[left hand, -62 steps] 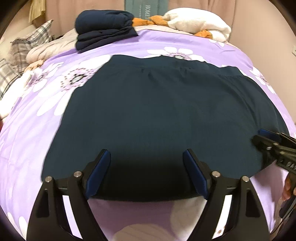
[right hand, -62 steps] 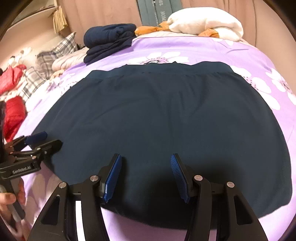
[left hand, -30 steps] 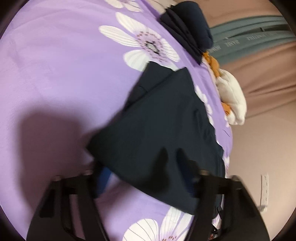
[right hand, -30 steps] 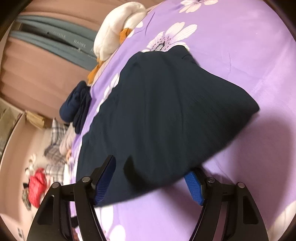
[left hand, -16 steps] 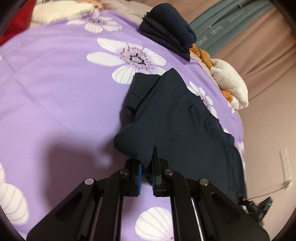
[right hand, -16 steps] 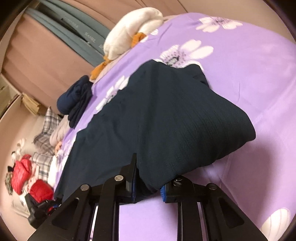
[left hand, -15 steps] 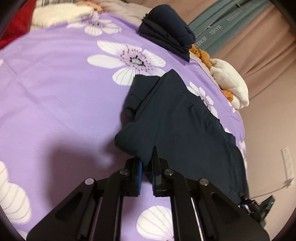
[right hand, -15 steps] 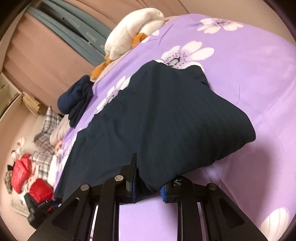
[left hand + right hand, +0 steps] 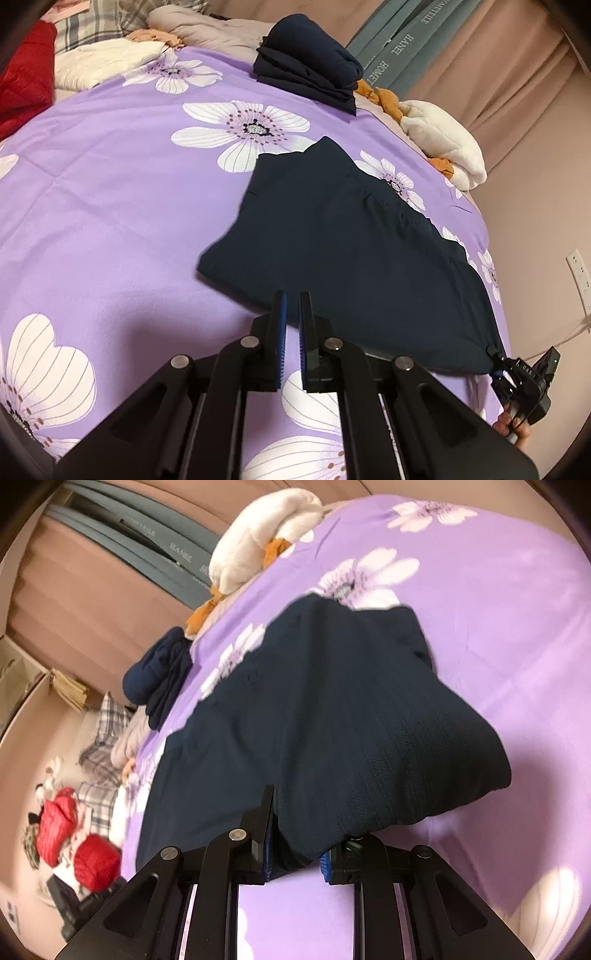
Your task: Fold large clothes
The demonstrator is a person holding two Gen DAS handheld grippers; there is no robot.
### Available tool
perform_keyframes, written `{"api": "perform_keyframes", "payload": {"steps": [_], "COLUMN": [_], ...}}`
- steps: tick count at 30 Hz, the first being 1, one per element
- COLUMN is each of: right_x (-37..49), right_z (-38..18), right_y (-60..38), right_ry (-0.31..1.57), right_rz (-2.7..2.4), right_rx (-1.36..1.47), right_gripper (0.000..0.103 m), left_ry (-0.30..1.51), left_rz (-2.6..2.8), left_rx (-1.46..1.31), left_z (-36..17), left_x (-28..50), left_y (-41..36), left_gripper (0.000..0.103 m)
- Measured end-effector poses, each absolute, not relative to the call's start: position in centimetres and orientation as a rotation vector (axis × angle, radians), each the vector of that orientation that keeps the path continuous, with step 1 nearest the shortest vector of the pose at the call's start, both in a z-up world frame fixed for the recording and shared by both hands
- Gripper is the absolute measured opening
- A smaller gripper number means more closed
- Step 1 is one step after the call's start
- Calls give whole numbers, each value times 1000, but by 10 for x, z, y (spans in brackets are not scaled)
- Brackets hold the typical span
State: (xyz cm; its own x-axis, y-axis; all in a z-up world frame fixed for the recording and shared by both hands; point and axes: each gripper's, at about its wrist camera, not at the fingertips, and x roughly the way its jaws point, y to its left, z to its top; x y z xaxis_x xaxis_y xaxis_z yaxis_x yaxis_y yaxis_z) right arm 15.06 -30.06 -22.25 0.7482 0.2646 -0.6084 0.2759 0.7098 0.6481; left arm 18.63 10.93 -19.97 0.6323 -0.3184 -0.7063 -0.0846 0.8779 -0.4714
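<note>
Evidently we hold the dark garment (image 9: 354, 251) by its near hem for folding: left tongs (image 9: 291, 343) and right tongs (image 9: 295, 853) both clamped on it, just closed.

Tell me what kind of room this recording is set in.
Most likely a bedroom: a bed with a purple floral sheet, plaid pillows at its far end, and curtains along the wall behind.
</note>
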Motion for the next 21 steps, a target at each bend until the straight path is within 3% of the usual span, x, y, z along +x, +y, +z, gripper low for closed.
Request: {"api": "perform_keyframes", "payload": {"steps": [10, 12, 15, 21], "right_x": [152, 153, 141, 104], "right_z": [-232, -238, -239, -193], "right_y": [-318, -319, -317, -307], "right_ry": [779, 825, 883, 803], "right_rz": [-10, -4, -29, -226], "right_rx": [882, 885, 866, 500], "right_gripper": [20, 22, 36, 39], "left_ry": [907, 910, 898, 903], "left_rz": [-155, -156, -149, -144], "left_rx": [-476, -452, -433, -307], "left_z": [-194, -195, -196, -198], "left_x": [193, 198, 203, 213], "left_y": [102, 95, 89, 72], "left_gripper": [10, 31, 56, 58]}}
